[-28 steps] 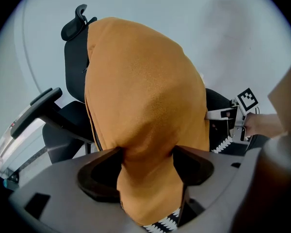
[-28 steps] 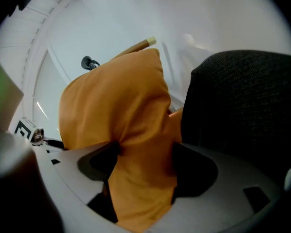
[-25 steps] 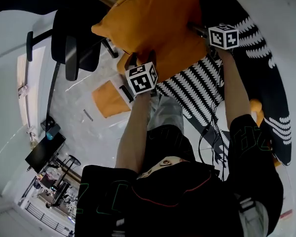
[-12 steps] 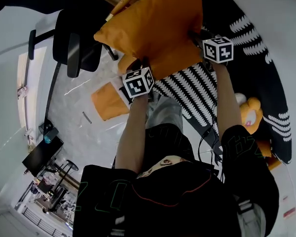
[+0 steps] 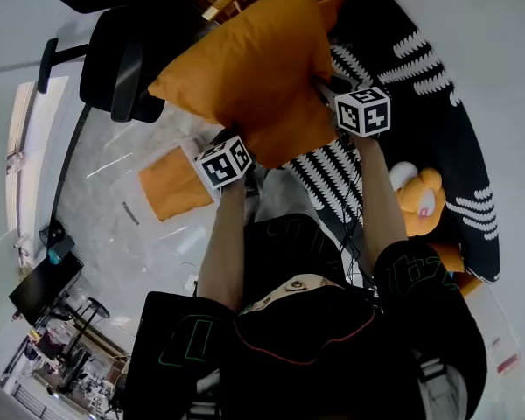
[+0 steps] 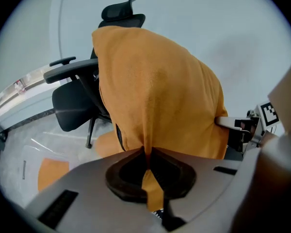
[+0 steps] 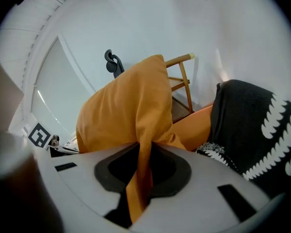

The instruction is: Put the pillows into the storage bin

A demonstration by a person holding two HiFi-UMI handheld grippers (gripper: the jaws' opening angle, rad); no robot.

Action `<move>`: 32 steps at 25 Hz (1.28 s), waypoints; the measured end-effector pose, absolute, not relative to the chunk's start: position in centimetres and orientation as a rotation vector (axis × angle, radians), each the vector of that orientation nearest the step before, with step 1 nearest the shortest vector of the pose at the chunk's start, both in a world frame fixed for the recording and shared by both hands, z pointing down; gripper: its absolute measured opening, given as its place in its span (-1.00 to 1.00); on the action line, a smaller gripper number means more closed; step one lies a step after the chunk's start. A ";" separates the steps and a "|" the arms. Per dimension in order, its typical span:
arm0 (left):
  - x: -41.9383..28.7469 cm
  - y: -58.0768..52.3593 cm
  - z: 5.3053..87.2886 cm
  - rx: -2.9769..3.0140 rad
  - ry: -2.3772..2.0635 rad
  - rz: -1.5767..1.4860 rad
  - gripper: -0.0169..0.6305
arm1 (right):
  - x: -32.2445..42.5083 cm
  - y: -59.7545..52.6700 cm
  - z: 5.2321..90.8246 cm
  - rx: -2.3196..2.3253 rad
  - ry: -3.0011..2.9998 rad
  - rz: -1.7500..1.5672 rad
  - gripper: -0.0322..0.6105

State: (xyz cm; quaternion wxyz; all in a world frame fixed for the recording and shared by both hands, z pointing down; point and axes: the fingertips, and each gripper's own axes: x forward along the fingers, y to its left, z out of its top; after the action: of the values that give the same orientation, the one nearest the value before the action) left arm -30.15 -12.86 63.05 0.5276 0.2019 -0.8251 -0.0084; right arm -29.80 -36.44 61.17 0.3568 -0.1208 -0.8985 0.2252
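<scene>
Left gripper (image 6: 148, 154): fingers just closed, clamped on a corner fold of the orange pillow (image 5: 245, 77). Pillow held in the air between both grippers, near the office chair (image 5: 122, 59). Right gripper (image 7: 143, 154): fingers just closed, clamped on the opposite corner fold. Two-corner pinch likely for a steady carry. Storage bin not identifiable.

Bright even light; strong fisheye edge distortion
</scene>
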 end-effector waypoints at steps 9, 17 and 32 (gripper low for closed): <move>-30.0 -3.5 62.3 0.323 -2.050 -0.269 -0.93 | -29.2 -27.0 58.8 -0.398 -2.244 0.435 -0.70; -29.7 9.3 59.5 0.167 -2.144 -0.429 -0.93 | -32.6 -14.2 55.7 -0.577 -2.213 0.330 -0.70; -20.5 34.3 59.1 -0.253 -2.159 -0.745 -0.93 | -33.1 14.1 54.1 -0.956 -2.022 0.066 -0.69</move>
State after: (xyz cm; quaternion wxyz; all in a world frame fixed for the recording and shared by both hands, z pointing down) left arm -20.54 34.31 59.10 0.4097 -0.1003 -0.8571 -0.2957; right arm -33.14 14.07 54.13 0.4367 -0.3844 -0.8129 0.0263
